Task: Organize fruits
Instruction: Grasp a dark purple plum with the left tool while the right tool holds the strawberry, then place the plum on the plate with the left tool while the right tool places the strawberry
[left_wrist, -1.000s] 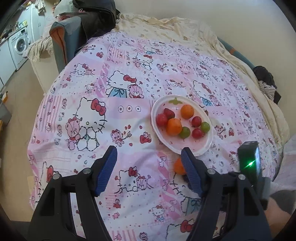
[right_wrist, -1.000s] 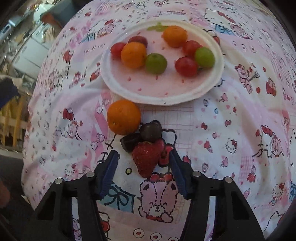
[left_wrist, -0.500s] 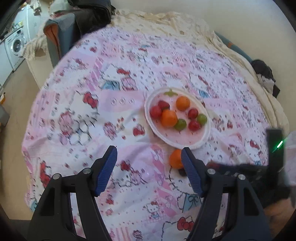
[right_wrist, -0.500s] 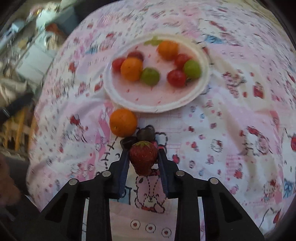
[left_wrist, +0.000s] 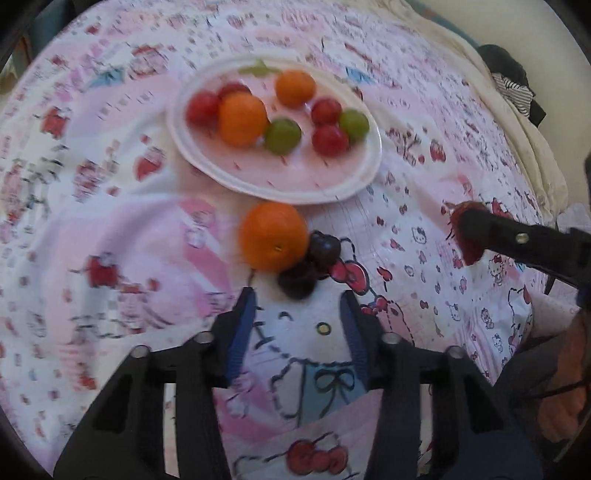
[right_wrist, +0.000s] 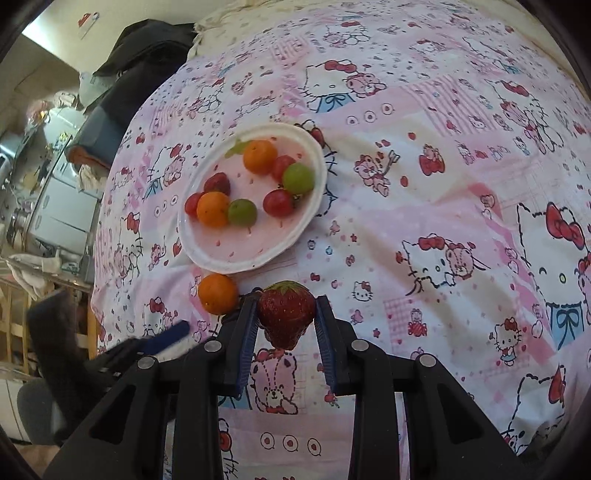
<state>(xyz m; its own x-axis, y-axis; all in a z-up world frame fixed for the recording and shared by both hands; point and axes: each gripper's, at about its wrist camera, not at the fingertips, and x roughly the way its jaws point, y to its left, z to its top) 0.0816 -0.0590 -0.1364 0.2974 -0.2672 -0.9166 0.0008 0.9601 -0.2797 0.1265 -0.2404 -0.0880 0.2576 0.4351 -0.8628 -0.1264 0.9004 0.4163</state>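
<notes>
A white plate lies on the patterned bedspread and holds several fruits: oranges, red and green ones. A loose orange and two dark fruits lie just in front of the plate. My left gripper is open and empty, low over the cloth just short of the dark fruits. My right gripper is shut on a strawberry and holds it above the cloth; the strawberry also shows in the left wrist view, right of the loose fruit.
The Hello Kitty bedspread covers the bed. Dark clothes lie at the far edge, a striped garment at the right. A washing machine and shelves stand beyond the bed's left side.
My right gripper closed on the strawberry and lifted it off the cloth to the right. My left gripper moved forward and down toward the loose orange and dark fruits.
</notes>
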